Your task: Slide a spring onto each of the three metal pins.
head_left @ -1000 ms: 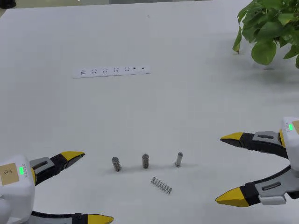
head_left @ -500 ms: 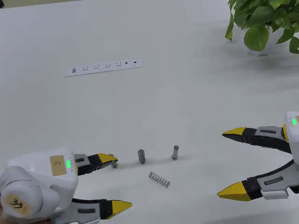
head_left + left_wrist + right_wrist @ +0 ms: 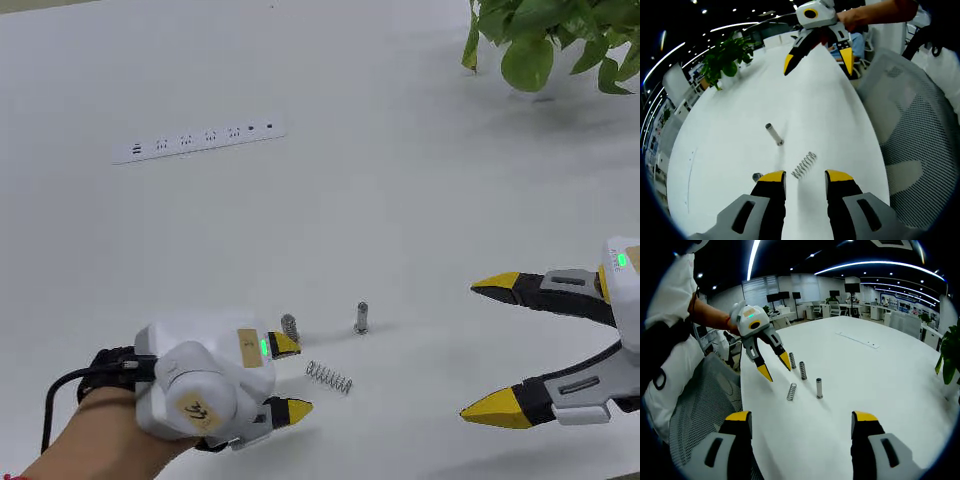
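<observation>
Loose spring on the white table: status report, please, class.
Left hand-held gripper open, tips just short of the loose silver coil spring. Right hand-held gripper open, empty, off to the side. Bare silver metal pin upright, nothing in the way.

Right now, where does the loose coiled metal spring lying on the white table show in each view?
Head view: the loose coiled metal spring lies low centre, just right of the tips of the left gripper.
Left gripper view: the spring lies low centre, just ahead of the tips.
Right gripper view: the spring lies left of centre.
Shared landmark: the bare upright metal pin beside it.
</observation>
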Demonstrator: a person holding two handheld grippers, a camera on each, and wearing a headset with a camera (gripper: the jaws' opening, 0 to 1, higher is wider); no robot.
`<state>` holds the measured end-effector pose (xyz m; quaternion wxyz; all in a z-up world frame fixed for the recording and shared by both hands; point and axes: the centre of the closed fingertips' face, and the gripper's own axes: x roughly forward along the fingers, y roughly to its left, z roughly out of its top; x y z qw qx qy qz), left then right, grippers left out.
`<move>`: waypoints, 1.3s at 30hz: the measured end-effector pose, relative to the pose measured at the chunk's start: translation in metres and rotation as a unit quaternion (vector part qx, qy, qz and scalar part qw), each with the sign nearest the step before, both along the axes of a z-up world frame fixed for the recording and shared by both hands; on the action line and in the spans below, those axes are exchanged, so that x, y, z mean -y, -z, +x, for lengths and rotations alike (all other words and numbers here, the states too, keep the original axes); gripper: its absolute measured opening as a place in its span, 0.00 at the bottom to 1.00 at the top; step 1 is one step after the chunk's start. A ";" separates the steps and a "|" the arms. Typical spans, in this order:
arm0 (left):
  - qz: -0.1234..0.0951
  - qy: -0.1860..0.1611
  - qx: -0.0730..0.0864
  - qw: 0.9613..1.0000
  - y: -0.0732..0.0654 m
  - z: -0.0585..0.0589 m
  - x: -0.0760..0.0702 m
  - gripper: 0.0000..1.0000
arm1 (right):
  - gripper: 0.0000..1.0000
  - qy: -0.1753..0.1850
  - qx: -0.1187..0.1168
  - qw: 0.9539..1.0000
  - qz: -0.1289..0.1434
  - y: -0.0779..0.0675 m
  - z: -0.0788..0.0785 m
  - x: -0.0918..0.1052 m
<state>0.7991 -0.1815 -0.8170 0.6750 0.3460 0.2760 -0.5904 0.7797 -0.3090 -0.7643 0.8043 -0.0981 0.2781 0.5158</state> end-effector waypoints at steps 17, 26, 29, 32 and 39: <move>0.080 0.011 0.000 0.997 0.041 0.008 0.006 0.25 | 0.81 0.019 0.000 1.000 0.007 0.004 -0.001 0.012; 0.092 -0.003 -0.011 0.996 0.045 0.003 -0.002 0.18 | 0.81 0.025 0.001 1.000 0.008 0.004 -0.001 0.015; 0.092 -0.004 -0.013 0.996 0.046 0.002 -0.002 0.15 | 0.81 0.024 0.001 1.000 0.007 0.005 -0.002 0.015; 0.094 -0.008 -0.016 0.995 0.046 -0.001 -0.004 0.12 | 0.81 0.023 0.001 1.000 0.006 0.006 -0.003 0.015; 0.092 -0.023 -0.023 0.995 0.045 -0.001 -0.006 0.12 | 0.81 0.025 0.003 1.000 0.007 0.005 -0.005 0.014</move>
